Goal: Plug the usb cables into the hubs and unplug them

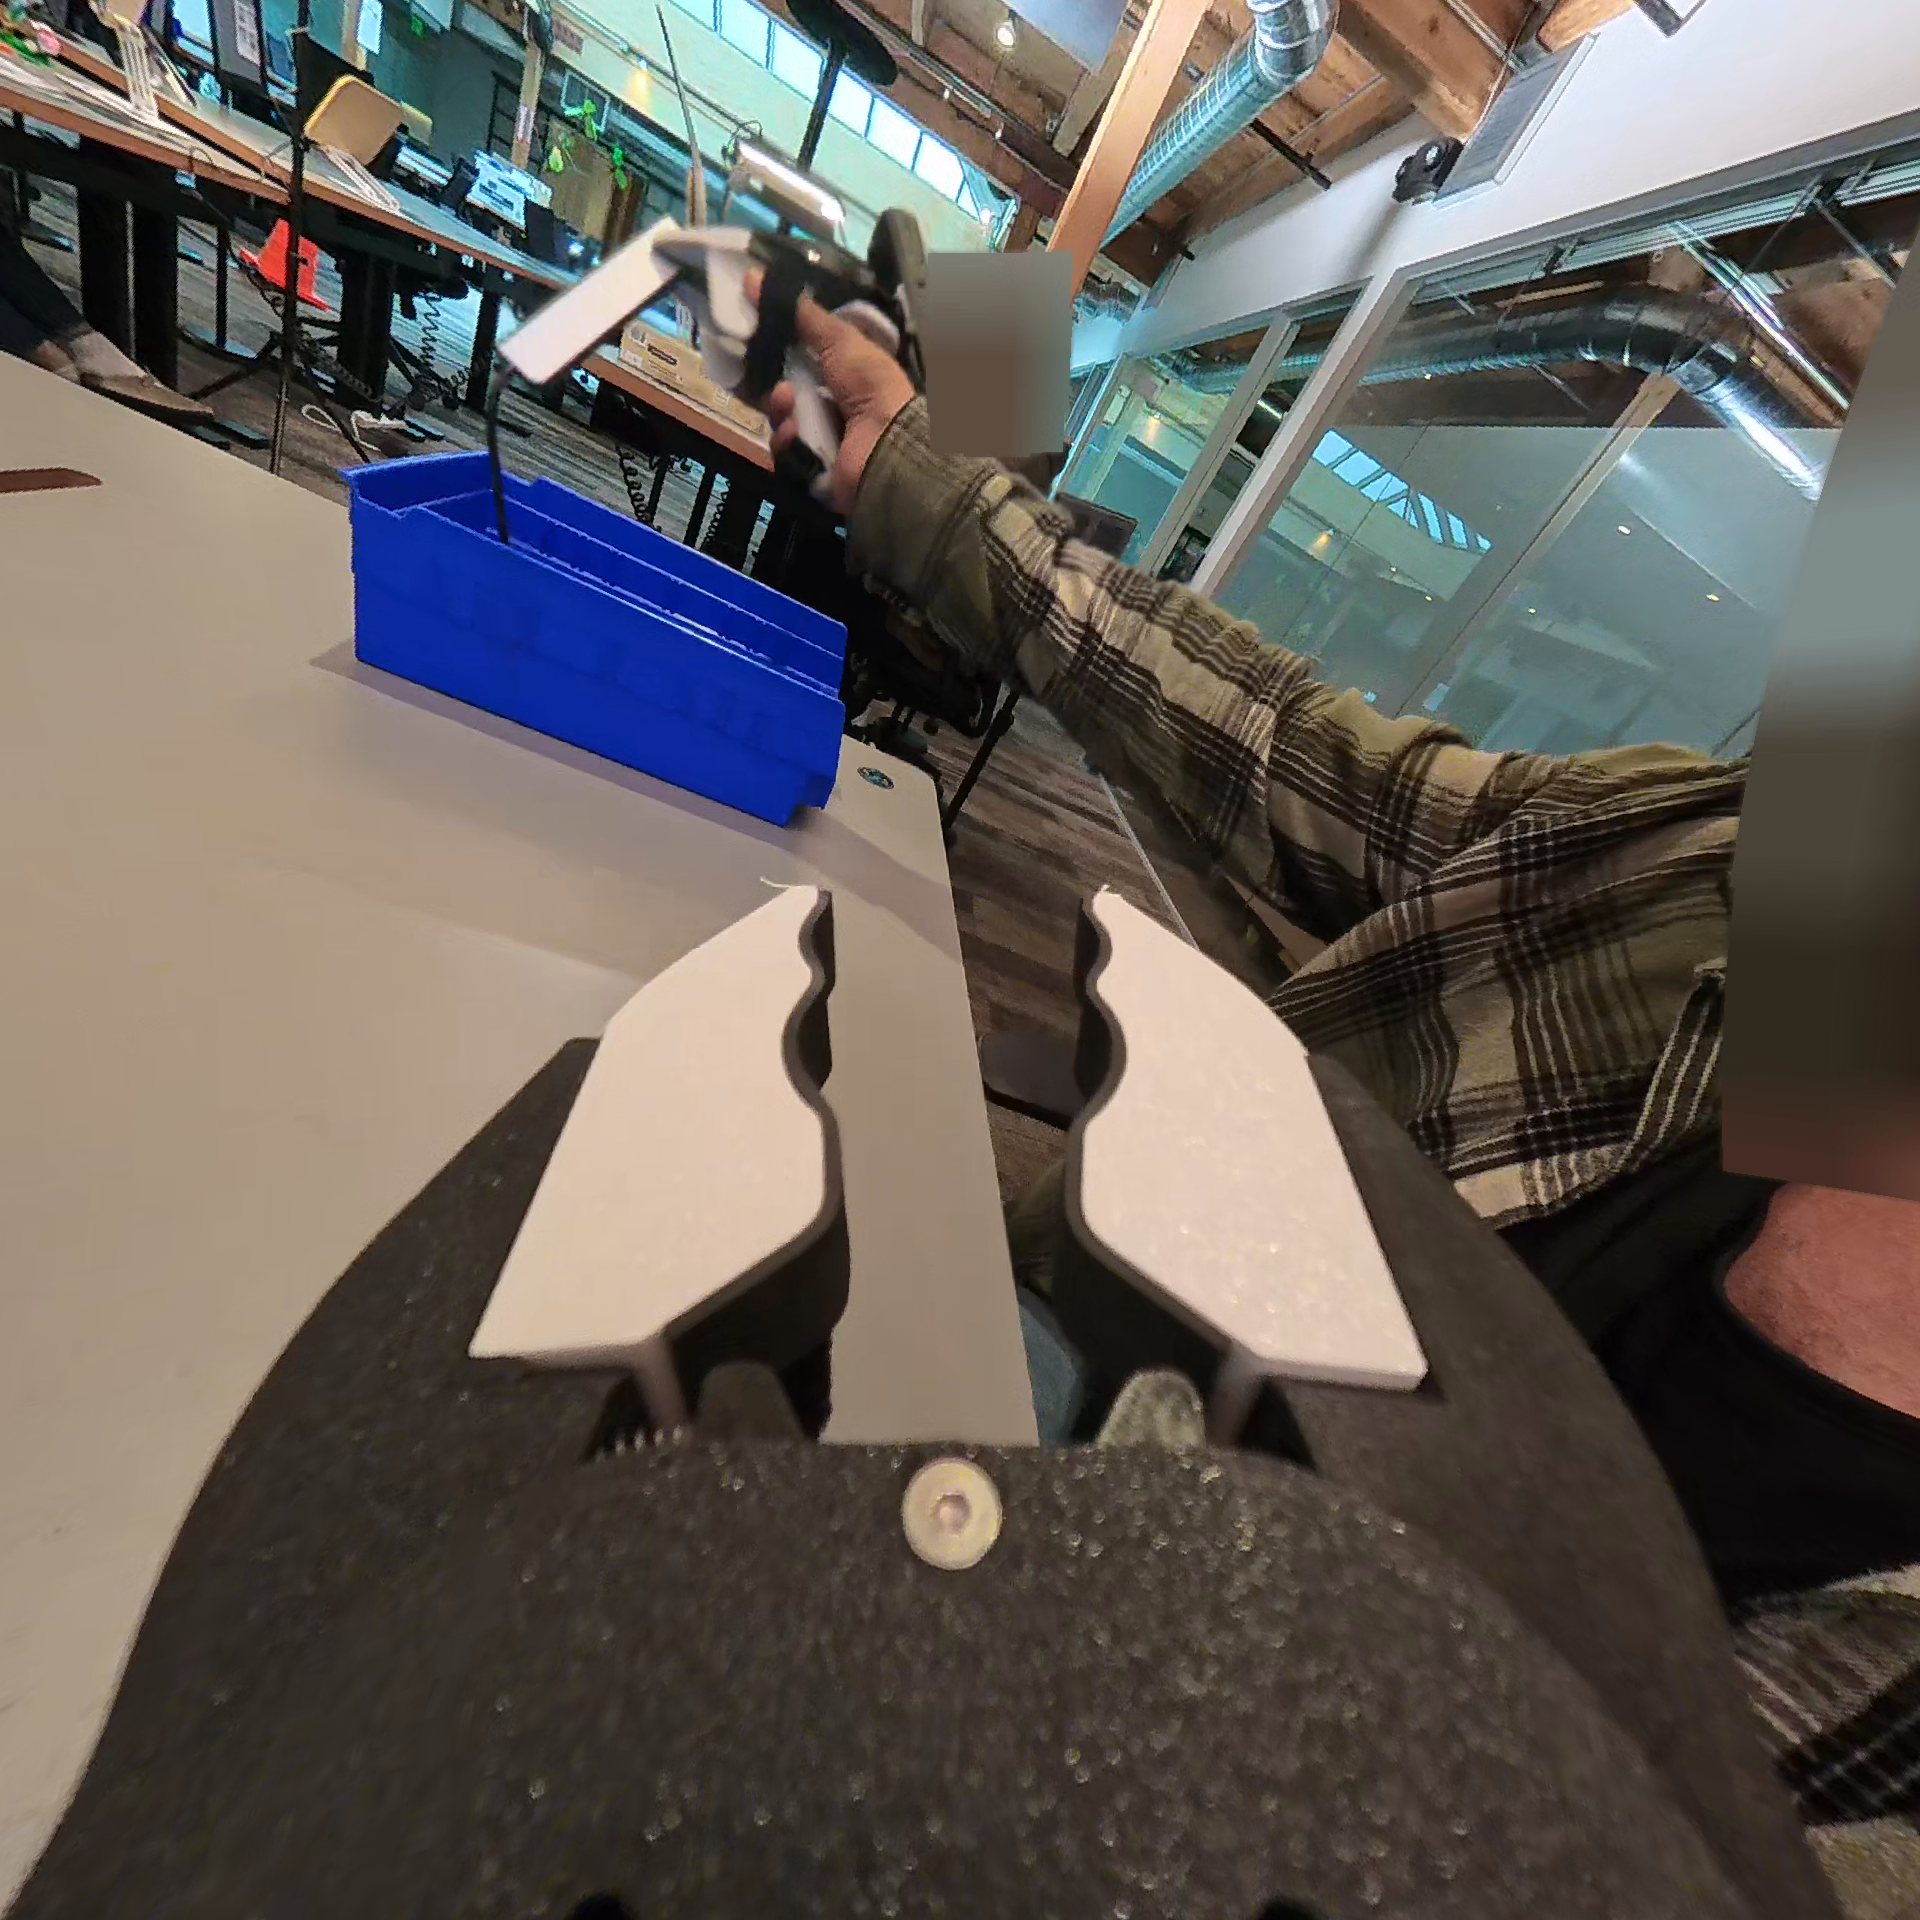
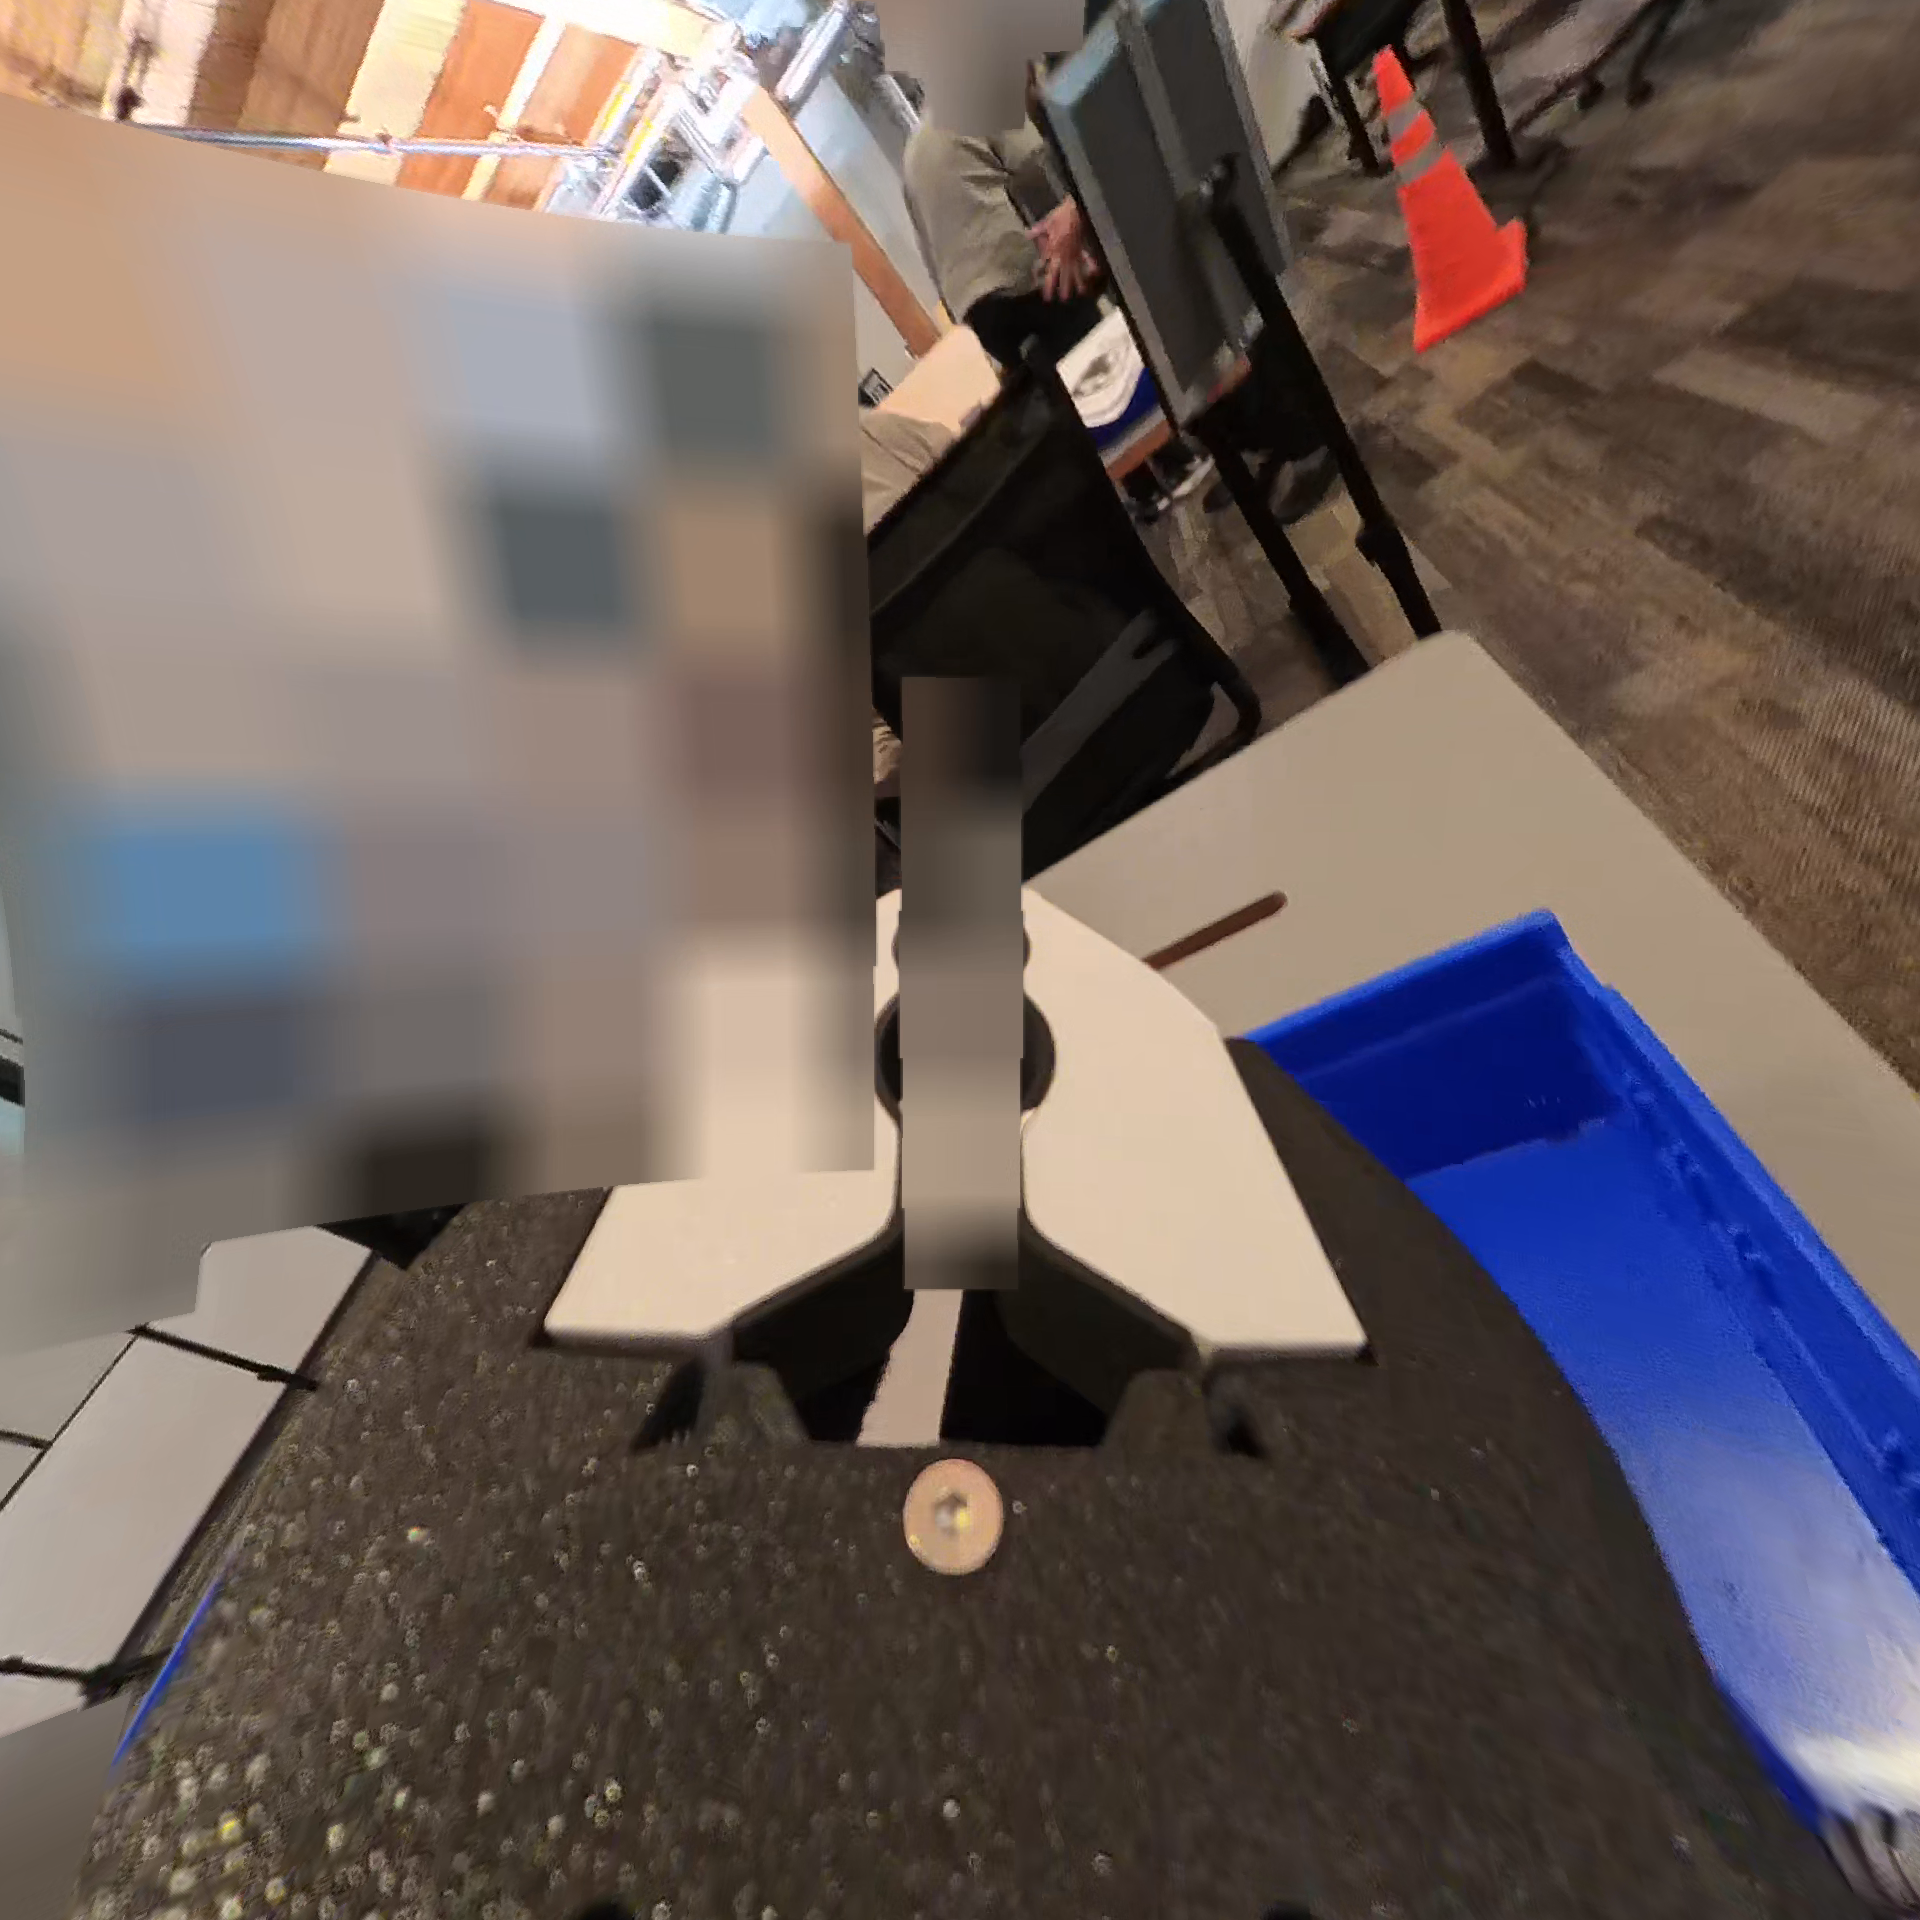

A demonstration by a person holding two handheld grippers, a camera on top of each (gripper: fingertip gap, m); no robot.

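In the left wrist view my left gripper is open and empty, low over the right edge of the grey table. Farther off, my right gripper is raised above a blue plastic bin. It is shut on a thin black cable that hangs from its tips down into the bin. In the right wrist view the right gripper has its fingers close together. A mosaic patch hides the cable there. The bin lies below and to the right. No hub shows in either view.
A person's plaid sleeve reaches across the right side to the right gripper. The table edge drops to carpet. Beyond it are an orange cone, desks and a chair, and a seated person. My hands' fingertips stand some 55 centimeters from each other.
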